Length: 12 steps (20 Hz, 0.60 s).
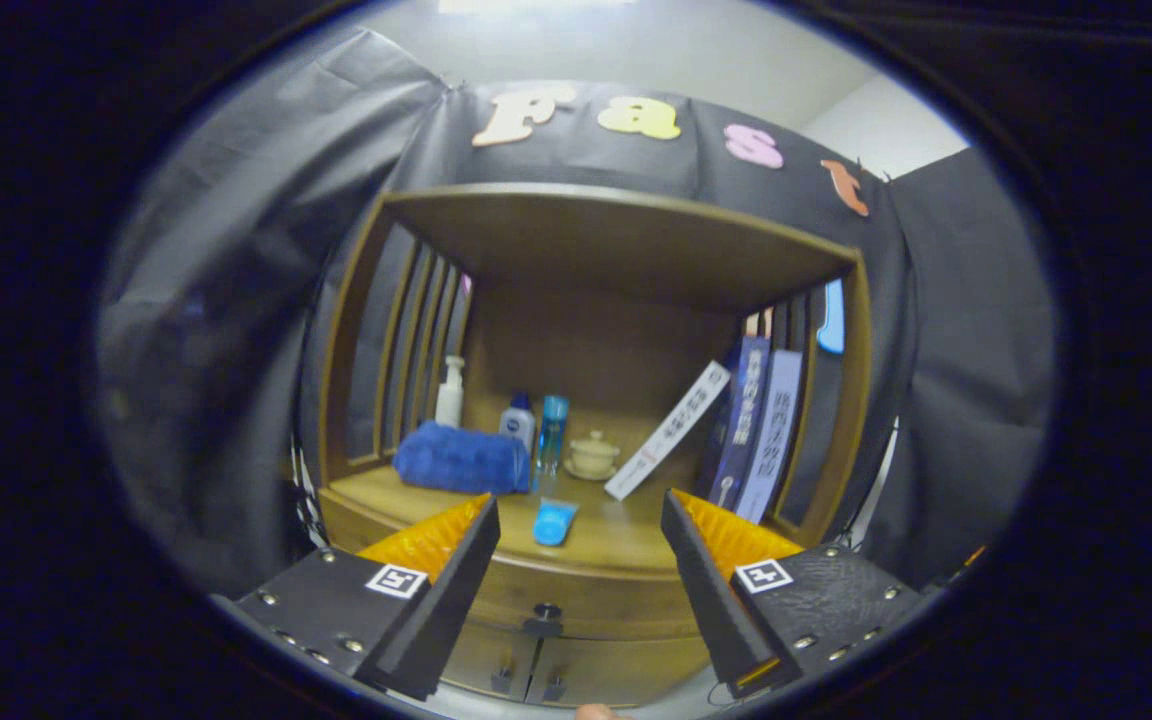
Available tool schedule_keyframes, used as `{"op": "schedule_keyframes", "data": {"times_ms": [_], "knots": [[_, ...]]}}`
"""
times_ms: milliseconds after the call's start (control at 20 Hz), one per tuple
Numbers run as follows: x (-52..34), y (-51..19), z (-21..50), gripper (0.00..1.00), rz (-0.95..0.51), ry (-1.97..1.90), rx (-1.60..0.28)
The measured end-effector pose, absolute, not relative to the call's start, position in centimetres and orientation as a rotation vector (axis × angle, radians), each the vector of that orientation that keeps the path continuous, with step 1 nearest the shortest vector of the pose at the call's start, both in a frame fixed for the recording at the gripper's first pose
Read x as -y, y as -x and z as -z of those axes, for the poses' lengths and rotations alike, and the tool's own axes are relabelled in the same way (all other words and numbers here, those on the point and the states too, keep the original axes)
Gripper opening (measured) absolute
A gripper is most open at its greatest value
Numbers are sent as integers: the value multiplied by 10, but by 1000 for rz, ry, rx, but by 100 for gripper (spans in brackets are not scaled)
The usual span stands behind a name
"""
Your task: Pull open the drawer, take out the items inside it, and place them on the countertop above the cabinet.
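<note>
Facing the cabinet square on, your hand-held gripper has its fingers spread wide with nothing between them. The drawer sits shut just below the wooden tabletop, its small dark knob low between your fingers; two lower doors with their own pulls lie under it.

On the tabletop you can see a blue rolled towel at the left, a white pump bottle behind it, a small capped bottle, a clear blue bottle, a lidded cup on a saucer, a blue tube lying near the front edge, and books leaning at the right.

A shut drawer with things above it fits either a drawer waiting to be emptied or one emptied and pushed back; you cannot see inside, so judge neither. If you go for the knob, come in level and centred so both fingers close on it evenly, and pull straight toward yourself; an angled tug would likely bind the drawer. Keep clear of the tube at the edge.
</note>
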State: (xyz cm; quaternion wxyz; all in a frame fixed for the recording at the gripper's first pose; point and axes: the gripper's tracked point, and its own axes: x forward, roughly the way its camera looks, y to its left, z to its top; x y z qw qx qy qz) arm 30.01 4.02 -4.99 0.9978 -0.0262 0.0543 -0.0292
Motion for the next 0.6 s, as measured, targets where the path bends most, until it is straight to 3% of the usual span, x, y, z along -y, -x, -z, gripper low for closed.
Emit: {"op": "schedule_keyframes", "data": {"times_ms": [300,600], "knots": [[-6,-227,-36,96,-9,18,-54],[28,-161,-66,96,-49,-17,-53]]}}
